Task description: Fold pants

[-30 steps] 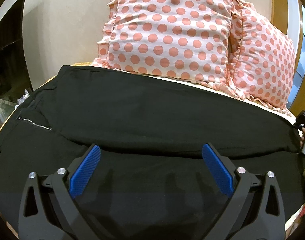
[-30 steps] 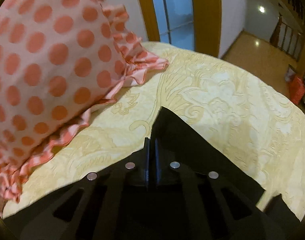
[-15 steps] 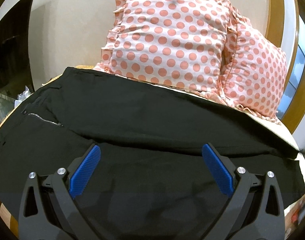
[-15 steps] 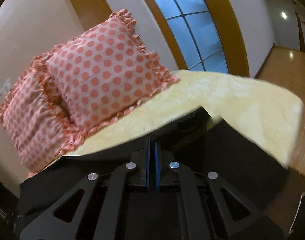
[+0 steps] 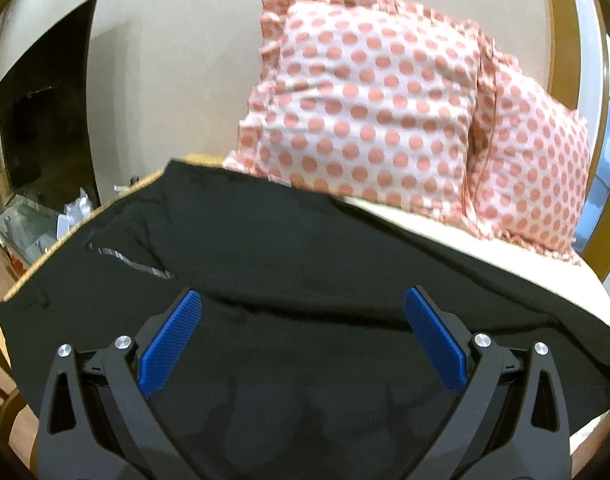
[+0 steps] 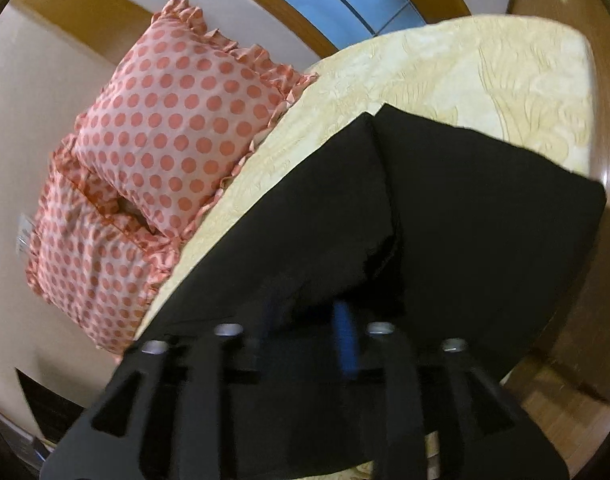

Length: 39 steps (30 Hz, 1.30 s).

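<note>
Left gripper (image 5: 303, 334) gapes wide over the pants (image 5: 305, 256), gripping nothing — right gripper (image 6: 309, 316) is opening, cloth between its jaws.

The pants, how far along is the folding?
Done: the pants lie lengthwise on the bed, one leg laid over the other. In hand: the right gripper is opening over the cuff end; the left gripper hangs open, empty. Left: the crosswise folds.

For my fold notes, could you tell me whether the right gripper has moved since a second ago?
Yes. The right gripper, jaws opening, swung back from beside the dotted pillow, which now sits far up-left, and it looks across the black pants.
</note>
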Motion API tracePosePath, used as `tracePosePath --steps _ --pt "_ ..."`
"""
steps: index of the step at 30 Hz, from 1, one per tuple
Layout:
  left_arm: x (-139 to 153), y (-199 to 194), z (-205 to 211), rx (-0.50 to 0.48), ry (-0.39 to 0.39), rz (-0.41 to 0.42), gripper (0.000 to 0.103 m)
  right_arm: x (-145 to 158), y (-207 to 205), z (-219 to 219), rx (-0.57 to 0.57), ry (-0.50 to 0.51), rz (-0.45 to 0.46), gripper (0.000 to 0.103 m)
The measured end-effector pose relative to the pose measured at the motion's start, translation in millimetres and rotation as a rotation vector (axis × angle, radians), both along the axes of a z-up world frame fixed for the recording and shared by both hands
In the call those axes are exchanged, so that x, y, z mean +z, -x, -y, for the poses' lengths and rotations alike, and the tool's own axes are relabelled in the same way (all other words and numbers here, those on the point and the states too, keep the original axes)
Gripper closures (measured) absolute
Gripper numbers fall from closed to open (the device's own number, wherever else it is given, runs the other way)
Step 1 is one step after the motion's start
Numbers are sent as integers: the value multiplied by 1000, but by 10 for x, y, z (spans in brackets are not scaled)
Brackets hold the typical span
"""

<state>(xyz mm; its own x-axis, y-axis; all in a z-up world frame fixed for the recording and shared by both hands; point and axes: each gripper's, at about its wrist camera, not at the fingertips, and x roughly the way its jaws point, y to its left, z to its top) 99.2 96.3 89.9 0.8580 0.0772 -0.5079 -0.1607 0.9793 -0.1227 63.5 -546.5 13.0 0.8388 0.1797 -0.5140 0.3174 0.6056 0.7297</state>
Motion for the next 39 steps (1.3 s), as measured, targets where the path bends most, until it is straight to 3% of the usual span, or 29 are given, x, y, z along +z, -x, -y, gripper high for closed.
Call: tracePosePath --steps 3,6,8,10,12,15,18,23,28,33,34,36,38,39 --pt "122 -19 -131 33 -29 23 2 35 18 -1 -12 17 16 58" --pt "222 -44 -248 63 -43 64 2 7 -38 30 -40 11 -1 60" --pt "247 -103 -325 85 -42 45 2 -10 -97 50 -54 2 -11 70" --pt "243 -205 -425 67 -13 -4 2 -81 -166 105 -53 -29 -15 98" --pt "238 -329 -542 56 27 -44 2 -106 -151 164 -54 -63 18 100" --pt "274 -533 -703 58 68 -90 2 44 13 267 -83 -46 114 100" --pt "359 -757 -819 84 46 -83 2 194 212 407 -123 -59 190 101" --pt "374 -1453 -1026 81 55 -126 2 148 241 484 -133 -66 167 101" --pt "123 -2231 -1325 103 262 -270 11 9 188 526 -136 -87 126 101" --pt "-110 -2843 -1406 191 231 -383 12 1 158 537 -129 -71 102 101" --pt "-153 -2913 -1428 205 245 -400 14 12 151 533 -127 -60 98 101" --pt "-244 -2986 -1504 221 311 -414 36 33 135 521 -123 -34 93 101" --pt "-345 -2976 -1610 217 424 -411 79 54 110 509 -119 -13 90 101" --pt "-390 -2934 -1675 234 462 -417 86 66 91 504 -116 -3 91 101"
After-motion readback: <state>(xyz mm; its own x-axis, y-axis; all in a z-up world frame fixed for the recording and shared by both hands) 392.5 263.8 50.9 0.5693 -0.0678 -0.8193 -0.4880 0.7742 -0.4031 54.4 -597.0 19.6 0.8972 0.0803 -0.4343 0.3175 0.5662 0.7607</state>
